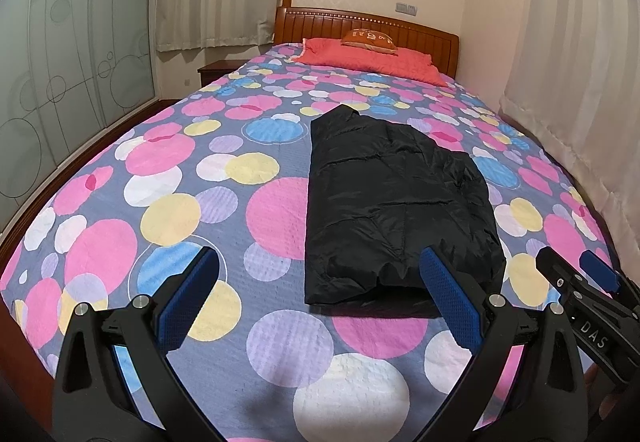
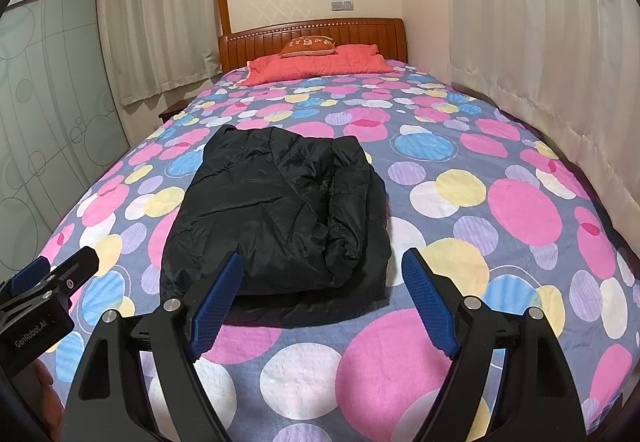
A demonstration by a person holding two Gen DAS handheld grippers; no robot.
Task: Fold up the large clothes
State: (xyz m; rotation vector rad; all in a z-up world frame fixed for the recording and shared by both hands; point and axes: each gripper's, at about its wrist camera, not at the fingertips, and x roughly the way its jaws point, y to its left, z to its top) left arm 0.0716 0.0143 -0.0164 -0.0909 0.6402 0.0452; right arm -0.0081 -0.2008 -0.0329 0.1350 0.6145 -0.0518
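A black puffy jacket (image 1: 396,202) lies folded into a long bundle on the spotted bedspread (image 1: 168,178); in the right wrist view the jacket (image 2: 276,210) fills the middle of the bed. My left gripper (image 1: 318,266) hovers open above the near end of the bed, its right finger just in front of the jacket's near edge, nothing between the blue pads. My right gripper (image 2: 322,270) is open too, pointing at the jacket's near right corner without touching it. Each gripper shows at the edge of the other's view: the right gripper (image 1: 568,266) and the left gripper (image 2: 56,266).
A red pillow (image 1: 368,60) with a small orange cushion (image 1: 370,39) lies against the wooden headboard (image 1: 320,26). Curtains (image 2: 540,22) hang close along the bed's right side. A frosted sliding wardrobe (image 1: 60,82) stands to the left, a nightstand (image 1: 218,70) by the headboard.
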